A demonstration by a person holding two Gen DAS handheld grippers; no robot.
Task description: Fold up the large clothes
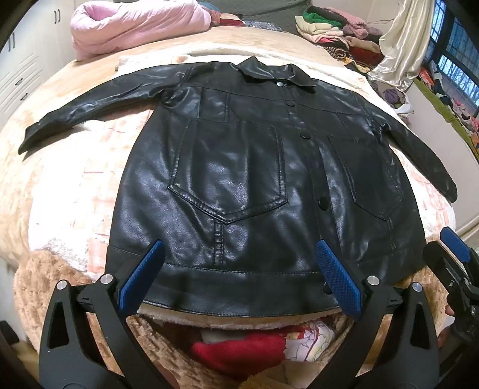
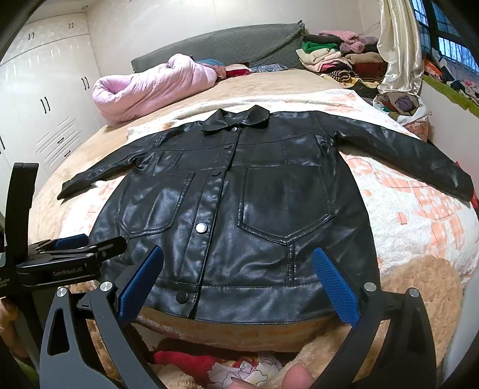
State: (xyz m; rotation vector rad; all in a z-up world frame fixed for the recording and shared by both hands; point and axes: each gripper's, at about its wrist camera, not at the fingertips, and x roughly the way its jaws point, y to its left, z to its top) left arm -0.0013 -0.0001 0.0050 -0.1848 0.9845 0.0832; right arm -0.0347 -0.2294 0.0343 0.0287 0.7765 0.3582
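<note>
A black leather jacket (image 1: 239, 185) lies flat, front up and buttoned, on the bed, with both sleeves spread out sideways and the collar at the far end. It also shows in the right wrist view (image 2: 254, 203). My left gripper (image 1: 239, 278) is open and empty, hovering just above the jacket's hem at its left half. My right gripper (image 2: 239, 284) is open and empty, over the hem at the right half. The right gripper shows at the right edge of the left wrist view (image 1: 455, 257). The left gripper shows at the left of the right wrist view (image 2: 74, 248).
The bed (image 1: 60, 191) has a fuzzy beige and pink blanket. A rolled pink quilt (image 1: 134, 27) lies at the far left. Piles of clothes (image 1: 338, 33) and a cream curtain (image 1: 401, 45) stand at the far right. White wardrobes (image 2: 45, 98) line the left wall. Red and floral cloth (image 1: 263, 347) lies below the bed edge.
</note>
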